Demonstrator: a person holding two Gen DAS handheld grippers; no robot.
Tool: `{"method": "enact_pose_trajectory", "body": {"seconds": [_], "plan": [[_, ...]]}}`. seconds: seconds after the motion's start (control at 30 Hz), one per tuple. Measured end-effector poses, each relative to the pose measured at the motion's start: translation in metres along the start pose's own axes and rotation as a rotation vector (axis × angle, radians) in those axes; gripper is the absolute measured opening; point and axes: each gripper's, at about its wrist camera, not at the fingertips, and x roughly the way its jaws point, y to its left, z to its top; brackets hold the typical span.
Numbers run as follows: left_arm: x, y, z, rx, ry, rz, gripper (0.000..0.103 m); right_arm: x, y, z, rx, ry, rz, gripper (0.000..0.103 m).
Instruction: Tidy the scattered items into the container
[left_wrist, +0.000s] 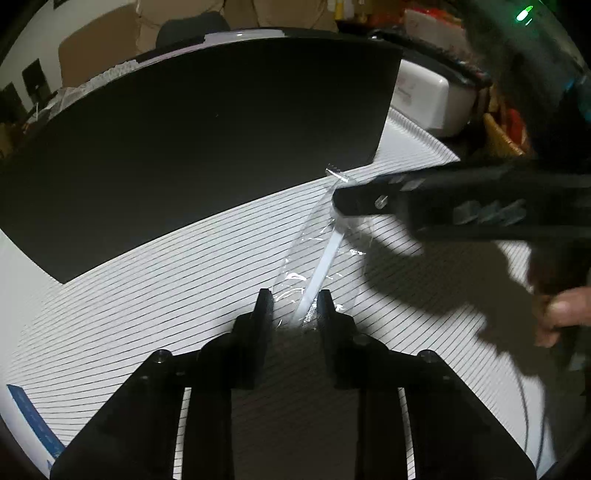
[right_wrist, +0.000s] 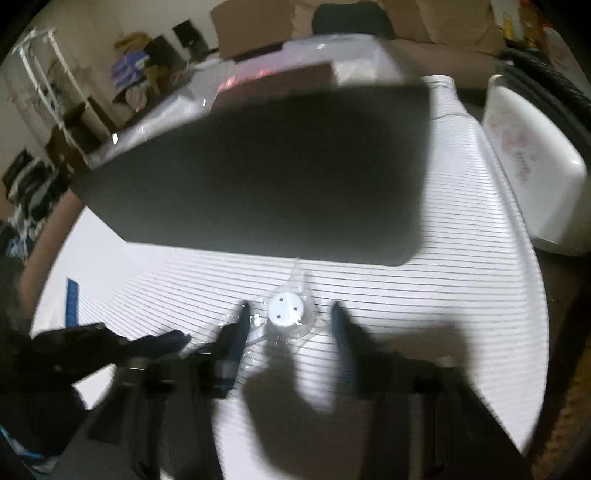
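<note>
A white plastic spoon sealed in a clear wrapper (left_wrist: 317, 269) lies on the white striped table (left_wrist: 147, 314). My left gripper (left_wrist: 293, 306) has its fingers close on either side of the handle end, closed on the wrapper. My right gripper (right_wrist: 290, 317) is open, its fingers on either side of the round white spoon head (right_wrist: 284, 310); in the left wrist view it (left_wrist: 340, 201) sits over that far end. The dark container (left_wrist: 207, 140) stands just behind the spoon, and also shows in the right wrist view (right_wrist: 280, 177).
A white appliance (right_wrist: 532, 166) stands at the table's right edge. A blue strip (left_wrist: 33, 417) lies near the table's left edge. Cardboard boxes and clutter fill the room behind. A hand (left_wrist: 561, 310) holds the right gripper's handle.
</note>
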Motion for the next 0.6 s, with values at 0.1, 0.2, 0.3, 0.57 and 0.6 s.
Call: {"method": "enact_pose_trajectory", "body": {"seconds": [0.1, 0.2, 0.3, 0.57, 0.6], "plan": [[-0.001, 0.001, 0.000, -0.010, -0.004, -0.024, 0.010, -0.001, 0.005, -0.001, -0.022, -0.021, -0.017, 0.025], [-0.007, 0.006, 0.003, -0.024, -0.011, -0.049, 0.004, -0.012, 0.009, -0.002, -0.027, -0.034, -0.010, 0.025], [-0.026, 0.010, 0.006, -0.036, -0.030, -0.070, 0.004, -0.032, 0.016, 0.000, -0.052, -0.056, -0.001, 0.025], [-0.105, 0.029, 0.031, -0.042, -0.114, -0.085, 0.004, -0.090, 0.052, 0.033, -0.086, -0.126, 0.046, 0.024], [-0.114, 0.034, 0.037, -0.039, -0.126, -0.076, 0.004, -0.096, 0.059, 0.040, -0.091, -0.140, 0.050, 0.024]]}}
